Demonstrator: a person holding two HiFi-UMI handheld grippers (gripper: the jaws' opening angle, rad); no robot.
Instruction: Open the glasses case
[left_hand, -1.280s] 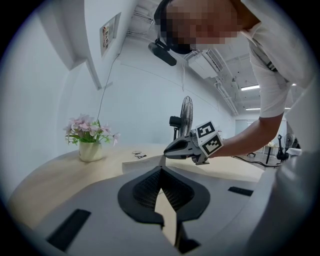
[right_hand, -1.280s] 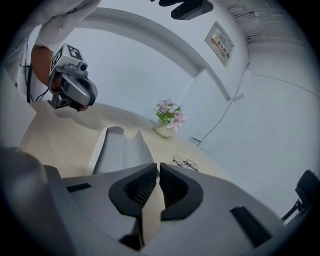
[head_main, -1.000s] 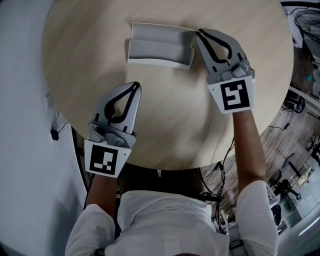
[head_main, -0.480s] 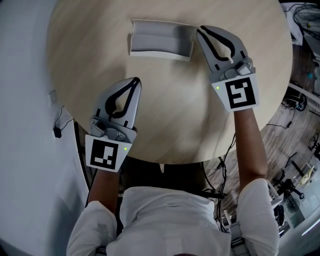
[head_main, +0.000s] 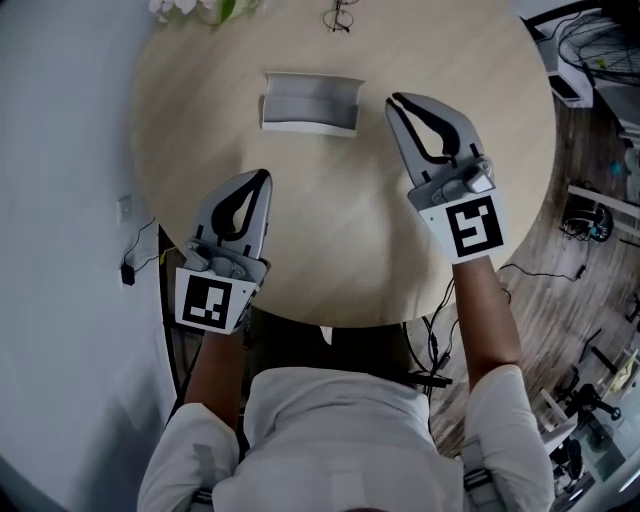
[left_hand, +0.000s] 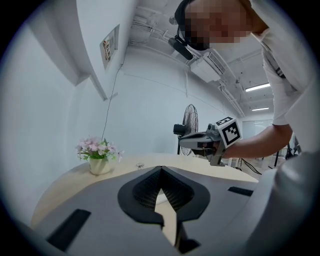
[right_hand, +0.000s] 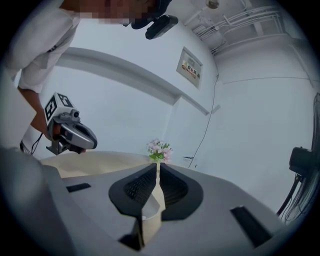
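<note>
The grey-white glasses case (head_main: 310, 102) lies open on the round wooden table (head_main: 340, 250), toward its far side, with its inside facing up. My right gripper (head_main: 392, 100) is shut with nothing in it, its tips a short way to the right of the case and apart from it. My left gripper (head_main: 263, 175) is also shut and holds nothing, nearer the person and to the case's front left. From the left gripper view, the right gripper (left_hand: 202, 141) hovers over the table. The right gripper view shows the left gripper (right_hand: 70, 134) in the same way.
A pair of glasses (head_main: 340, 17) lies at the table's far edge. A pot of pink flowers (head_main: 200, 8) stands at the far left, and it appears in the left gripper view as flowers (left_hand: 97, 156). Cables and equipment (head_main: 590, 210) cover the floor on the right.
Both grippers have drawn back toward the person. The right gripper's tips, which were at the case's right end, are now apart from it. The case lies where it was.
</note>
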